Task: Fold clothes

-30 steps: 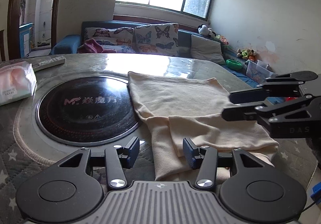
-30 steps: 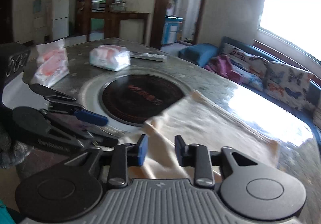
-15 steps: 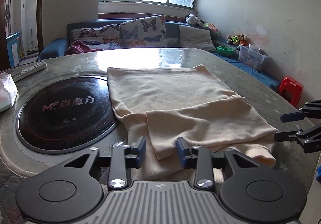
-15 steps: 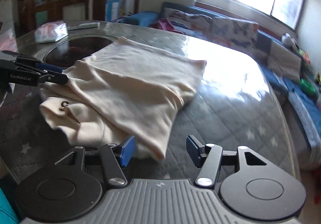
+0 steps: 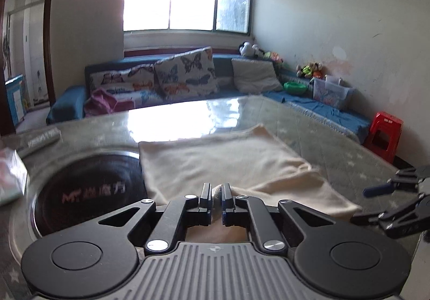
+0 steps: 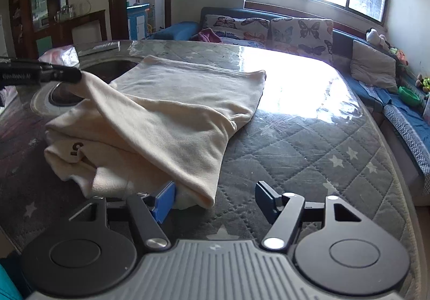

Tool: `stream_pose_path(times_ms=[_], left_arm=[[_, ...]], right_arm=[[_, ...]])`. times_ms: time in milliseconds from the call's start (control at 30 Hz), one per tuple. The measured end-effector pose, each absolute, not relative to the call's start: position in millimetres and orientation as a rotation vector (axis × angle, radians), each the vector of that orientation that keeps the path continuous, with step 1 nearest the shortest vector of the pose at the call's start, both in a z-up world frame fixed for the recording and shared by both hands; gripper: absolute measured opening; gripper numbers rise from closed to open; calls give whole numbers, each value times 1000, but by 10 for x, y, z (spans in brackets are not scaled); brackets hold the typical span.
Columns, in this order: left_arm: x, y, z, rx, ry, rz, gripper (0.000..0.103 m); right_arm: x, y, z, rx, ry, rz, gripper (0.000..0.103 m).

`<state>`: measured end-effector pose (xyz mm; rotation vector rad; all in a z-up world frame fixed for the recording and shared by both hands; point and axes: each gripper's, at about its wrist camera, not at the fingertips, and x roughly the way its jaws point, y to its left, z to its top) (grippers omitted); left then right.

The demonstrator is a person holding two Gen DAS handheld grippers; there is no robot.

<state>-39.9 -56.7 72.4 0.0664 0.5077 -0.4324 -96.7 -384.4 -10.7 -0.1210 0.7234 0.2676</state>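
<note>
My left gripper (image 5: pixel 215 199) is clenched on a bunched fold of the cream garment (image 5: pixel 228 157), its fingers nearly together with cloth squeezed between them. From the right wrist view, that pinched edge is lifted off the table (image 6: pixel 309 144) at the garment's left side, and the fabric slopes down from it across the rest of the pile. The garment lies partly folded on the quilted, glass-topped table, its far left corner next to the round black cooktop (image 5: pixel 88 187) set into the surface. My right gripper (image 6: pixel 215 199) is released, fingers spread wide, low over the table at the garment's near corner; the blue pad of its left finger (image 6: pixel 164 201) sits just beside the folded edge. A sofa (image 6: pixel 268 28) with butterfly cushions stands beyond the table.
</note>
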Motion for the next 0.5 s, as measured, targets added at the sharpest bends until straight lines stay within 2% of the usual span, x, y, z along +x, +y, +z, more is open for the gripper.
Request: stream_pose_path(times_ms=[200,500], left_arm=[[-370,-578,842,77,473,-442,7],[-419,-488,399,169,607,-389,10]], right_arm=[[-966,-3889,-146,-110,738,242,69],[-1024,-3999,-108,-73,749,230,70]])
